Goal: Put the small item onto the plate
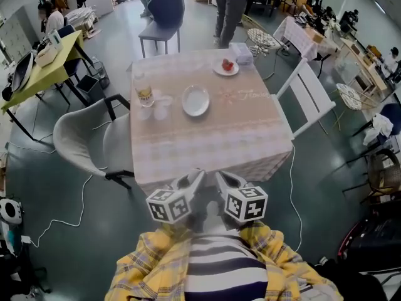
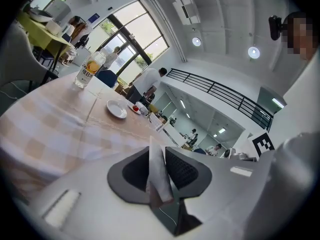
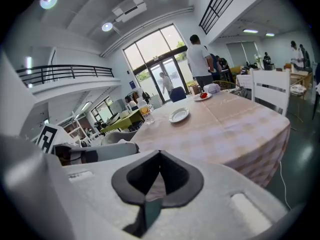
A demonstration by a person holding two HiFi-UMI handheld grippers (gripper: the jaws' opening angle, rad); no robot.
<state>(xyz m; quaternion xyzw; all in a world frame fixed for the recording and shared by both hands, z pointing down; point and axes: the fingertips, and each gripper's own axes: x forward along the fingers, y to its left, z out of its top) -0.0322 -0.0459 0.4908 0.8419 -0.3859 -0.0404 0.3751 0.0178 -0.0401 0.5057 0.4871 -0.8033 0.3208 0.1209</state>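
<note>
A small red item (image 1: 227, 64) lies on a little white plate (image 1: 220, 70) at the table's far side. An empty white plate (image 1: 195, 100) sits nearer the middle; it also shows in the left gripper view (image 2: 117, 109) and the right gripper view (image 3: 179, 115). Both grippers hang side by side off the table's near edge, close to the person's body. My left gripper (image 1: 198, 175) (image 2: 151, 149) has its jaws together with nothing in them. My right gripper (image 1: 220, 176) (image 3: 159, 154) is shut and empty as well. Both are far from the plates.
A drink bottle (image 1: 143, 91) and clear cups (image 1: 160, 108) stand at the table's left. A tissue box (image 1: 241, 53) sits at the far right corner. A grey chair (image 1: 84, 137) is on the left, a white chair (image 1: 308, 93) on the right. People stand beyond the table.
</note>
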